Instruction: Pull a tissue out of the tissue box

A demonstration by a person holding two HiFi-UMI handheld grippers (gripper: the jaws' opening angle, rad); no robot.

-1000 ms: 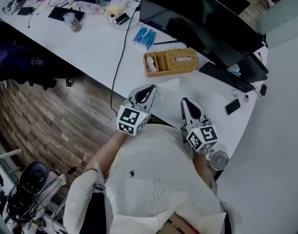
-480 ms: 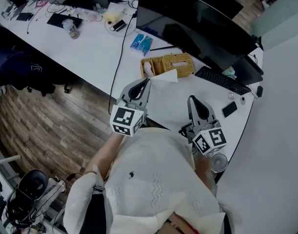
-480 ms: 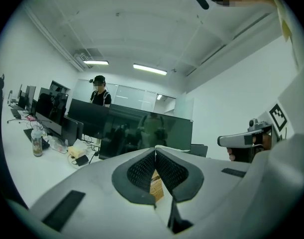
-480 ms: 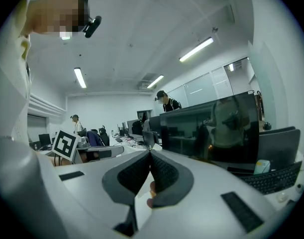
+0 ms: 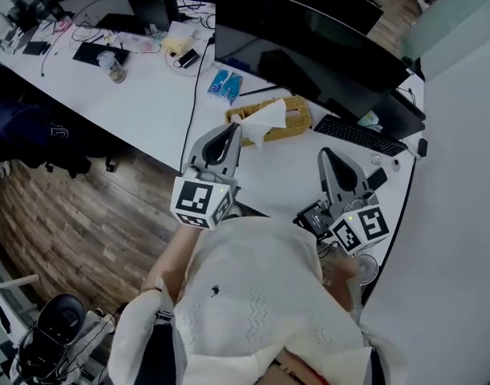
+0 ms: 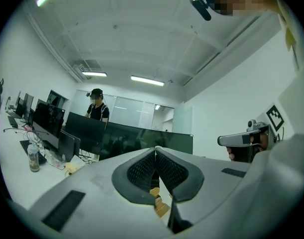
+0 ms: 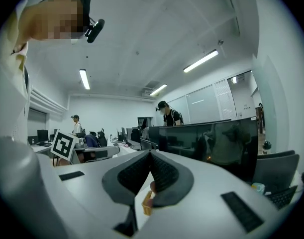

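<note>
- The left gripper (image 5: 233, 130) is up over the near edge of the white counter (image 5: 148, 95), its fingers pinched tight on the tissue (image 5: 265, 119).
- The tissue hangs crumpled just right of those fingertips, in front of the left end of the wicker tissue box (image 5: 299, 112). I cannot tell whether it is clear of the box.
- The box sits on the counter just before the dark monitor (image 5: 309, 46).
- The right gripper (image 5: 328, 154), well right of the tissue, has its fingers closed on nothing.
</note>
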